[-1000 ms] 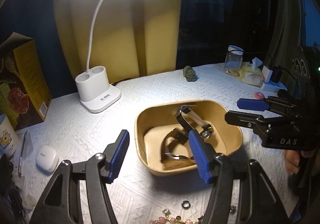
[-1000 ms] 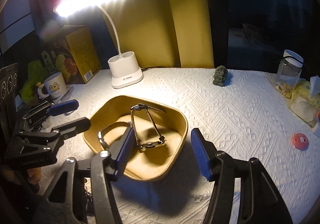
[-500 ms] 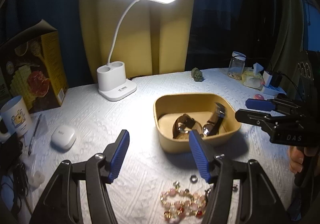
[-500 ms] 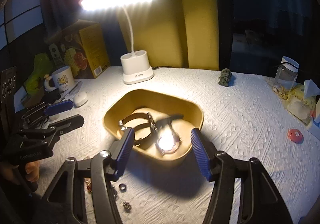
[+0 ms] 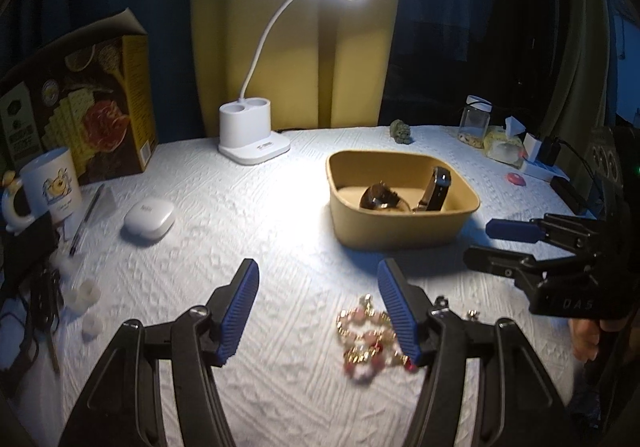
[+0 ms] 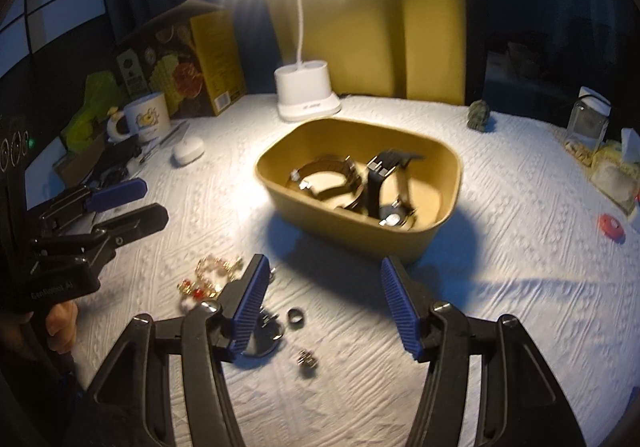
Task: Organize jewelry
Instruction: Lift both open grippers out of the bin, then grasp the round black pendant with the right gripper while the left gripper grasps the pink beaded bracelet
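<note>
A tan tray [image 5: 404, 231] [image 6: 432, 243] on the white cloth holds watches [image 6: 328, 179], one of them black-strapped [image 6: 384, 175]. A pink and gold bead bracelet [image 5: 364, 335] [image 6: 208, 275] lies on the cloth in front of the tray, partly behind my left gripper's right finger. A dark ring [image 6: 296, 317], small earrings [image 6: 307, 358] and another small metal piece [image 6: 268, 327] lie nearby. My left gripper [image 5: 318, 311] is open and empty above the cloth, short of the tray. My right gripper [image 6: 322, 307] is open and empty, in front of the tray.
A white desk lamp [image 5: 252, 135] stands at the back. At the left are a yellow box [image 5: 80, 103], a mug [image 5: 52, 179], a pen [image 5: 84, 223] and a white earbud case [image 5: 149, 216]. A jar [image 5: 474, 121], a small figurine [image 5: 401, 131] and tissues [image 5: 504, 143] are at the right.
Both grippers have pulled back from the tray toward the table's near side. The bracelet and small pieces have come into view. Both stay open and empty.
</note>
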Available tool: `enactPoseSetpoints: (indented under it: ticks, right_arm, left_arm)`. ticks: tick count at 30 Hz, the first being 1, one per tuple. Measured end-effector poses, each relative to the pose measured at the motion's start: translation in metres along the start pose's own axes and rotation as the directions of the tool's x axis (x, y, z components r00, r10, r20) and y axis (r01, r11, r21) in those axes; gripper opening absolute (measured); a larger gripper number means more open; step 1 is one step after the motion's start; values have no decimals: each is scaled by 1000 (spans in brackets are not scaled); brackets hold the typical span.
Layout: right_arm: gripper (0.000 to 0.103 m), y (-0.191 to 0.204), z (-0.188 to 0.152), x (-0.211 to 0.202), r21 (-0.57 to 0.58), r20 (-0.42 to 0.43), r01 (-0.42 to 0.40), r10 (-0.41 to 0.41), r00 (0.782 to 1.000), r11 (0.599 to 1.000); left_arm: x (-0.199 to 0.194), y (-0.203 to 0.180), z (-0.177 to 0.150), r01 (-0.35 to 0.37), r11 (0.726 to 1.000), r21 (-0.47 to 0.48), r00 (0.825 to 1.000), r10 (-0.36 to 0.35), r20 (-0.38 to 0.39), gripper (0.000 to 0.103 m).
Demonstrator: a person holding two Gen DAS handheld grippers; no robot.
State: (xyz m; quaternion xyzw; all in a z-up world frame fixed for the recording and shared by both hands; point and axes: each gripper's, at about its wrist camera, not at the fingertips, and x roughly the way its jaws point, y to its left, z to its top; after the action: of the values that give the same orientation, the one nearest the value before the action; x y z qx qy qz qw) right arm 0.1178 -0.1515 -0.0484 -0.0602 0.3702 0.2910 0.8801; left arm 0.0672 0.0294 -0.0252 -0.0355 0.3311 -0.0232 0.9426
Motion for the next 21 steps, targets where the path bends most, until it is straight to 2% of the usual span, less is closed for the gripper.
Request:
enactPoseSetpoints:
  ticks: [16, 18, 21]
  right_arm:
    - [56, 39, -37, 35, -28, -107, -73, 69, 992, 997]
    - [53, 41, -38, 35, -38, -105, -72, 67, 992, 997]
    - [41, 41, -37, 35, -37, -105, -83, 79, 991, 996]
  left_arm:
    - [-9, 24, -37, -26, 997, -68, 999, 24, -27, 62]
    - [-9, 25, -39, -27, 997, -72, 999, 25, -30, 62]
    - [-9, 24, -41, -26, 997, -75, 999, 23, -35, 62]
